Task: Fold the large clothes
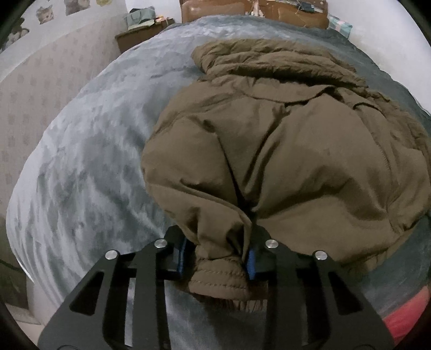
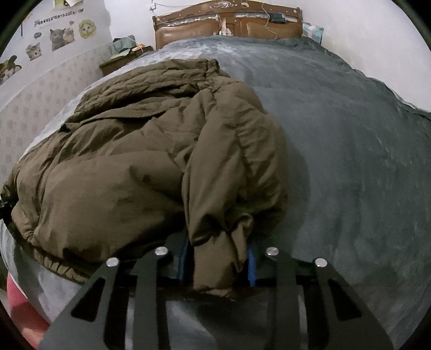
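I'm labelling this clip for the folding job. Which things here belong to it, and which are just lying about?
Part of the job:
brown padded jacket
left gripper, jaws shut on its hem
right gripper, jaws shut on its hem
grey bed cover under it

Lying about:
wooden headboard
bedside table
cat stickers

Olive-brown jacket [image 1: 282, 140] on mottled grey-blue bedspread [image 1: 89, 167], black grippers' blue-padded fingers [image 1: 252, 259], faint floral-patterned wallpaper [image 1: 29, 88].

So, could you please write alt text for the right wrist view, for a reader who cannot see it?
The right gripper is clamped on a bunched edge of a brown puffer jacket, which lies crumpled on a grey bedspread. A wooden headboard stands behind.
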A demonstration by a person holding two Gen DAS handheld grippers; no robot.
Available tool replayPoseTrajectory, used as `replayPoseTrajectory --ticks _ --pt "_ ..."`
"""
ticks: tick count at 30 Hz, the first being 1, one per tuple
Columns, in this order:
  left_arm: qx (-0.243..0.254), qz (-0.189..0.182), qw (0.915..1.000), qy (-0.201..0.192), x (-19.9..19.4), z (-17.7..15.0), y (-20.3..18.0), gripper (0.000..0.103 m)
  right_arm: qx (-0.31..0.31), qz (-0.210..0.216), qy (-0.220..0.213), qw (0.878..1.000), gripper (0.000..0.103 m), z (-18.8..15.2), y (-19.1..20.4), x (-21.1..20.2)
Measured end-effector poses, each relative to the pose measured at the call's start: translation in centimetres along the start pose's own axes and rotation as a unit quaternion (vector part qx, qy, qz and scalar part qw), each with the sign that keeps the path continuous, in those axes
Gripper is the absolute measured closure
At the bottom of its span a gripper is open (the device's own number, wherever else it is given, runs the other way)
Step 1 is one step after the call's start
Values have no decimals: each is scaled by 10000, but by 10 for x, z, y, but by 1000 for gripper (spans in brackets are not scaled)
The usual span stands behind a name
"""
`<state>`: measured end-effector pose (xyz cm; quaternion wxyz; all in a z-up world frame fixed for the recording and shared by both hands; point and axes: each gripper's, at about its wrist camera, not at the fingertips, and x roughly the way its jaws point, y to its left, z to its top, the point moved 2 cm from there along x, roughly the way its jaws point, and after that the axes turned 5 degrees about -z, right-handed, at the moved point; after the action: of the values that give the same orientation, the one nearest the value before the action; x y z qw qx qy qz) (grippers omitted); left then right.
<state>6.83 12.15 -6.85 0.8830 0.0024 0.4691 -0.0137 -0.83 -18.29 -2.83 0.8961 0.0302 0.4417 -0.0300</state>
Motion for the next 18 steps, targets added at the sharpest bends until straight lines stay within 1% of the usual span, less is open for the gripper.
replayPoseTrajectory --ticks 4,9,13,16,18 --pt "-7 -97 9999 -52 -1 10 -2 79 55 123 -74 9999 78 6 2 -5" --pt "-157 -359 9990 -211 -9 33 0 81 206 357 -170 9990 79 23 2 -11" --pt "-151 -559 9974 -440 -16 63 -5 82 258 483 -342 9979 79 44 7 -14" --pt "-66 -640 9960 -623 -25 84 -7 82 244 560 -494 9969 79 65 13 -13" --pt "-7 -716 9944 -780 -31 105 -9 82 222 599 -590 9962 80 79 16 -12"
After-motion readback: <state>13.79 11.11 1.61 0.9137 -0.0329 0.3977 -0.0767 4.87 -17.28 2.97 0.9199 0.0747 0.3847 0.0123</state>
